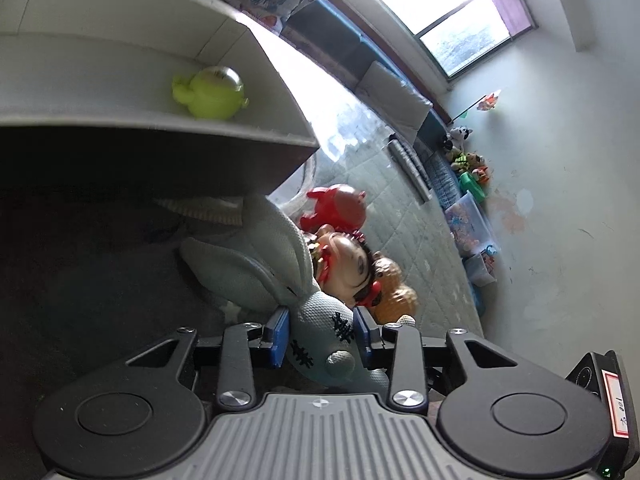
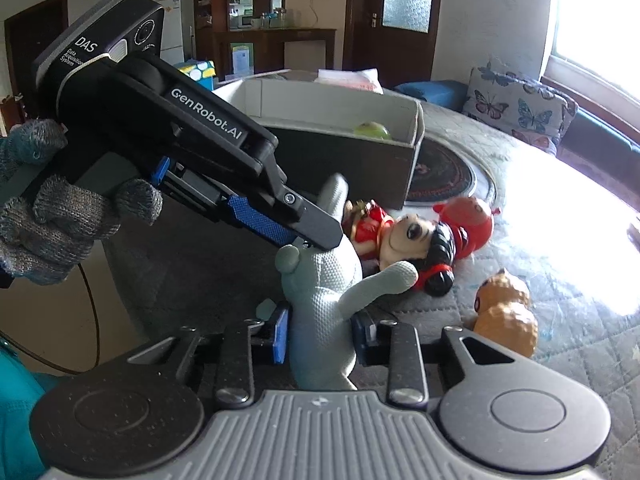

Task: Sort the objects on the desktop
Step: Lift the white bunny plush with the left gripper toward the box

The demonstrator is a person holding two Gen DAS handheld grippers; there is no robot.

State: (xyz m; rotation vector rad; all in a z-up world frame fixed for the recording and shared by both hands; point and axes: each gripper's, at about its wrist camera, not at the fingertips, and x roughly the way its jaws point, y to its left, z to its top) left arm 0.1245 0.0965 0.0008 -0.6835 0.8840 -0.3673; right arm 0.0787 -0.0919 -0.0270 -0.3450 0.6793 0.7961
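Both tools grasp the plush rabbit [image 2: 320, 300] just before the cardboard box [image 2: 412, 168]: left tool [image 1: 320, 334] on its head, right tool [image 2: 320, 338] its body. Soft and light, it likely squashes; the stuffed middle seems the surest hold.

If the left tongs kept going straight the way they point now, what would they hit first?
The left tongs already grip the pale blue knitted plush rabbit. Straight ahead, they would probably push it into the black-haired doll in red dress lying just beyond, though depth is hard to judge.
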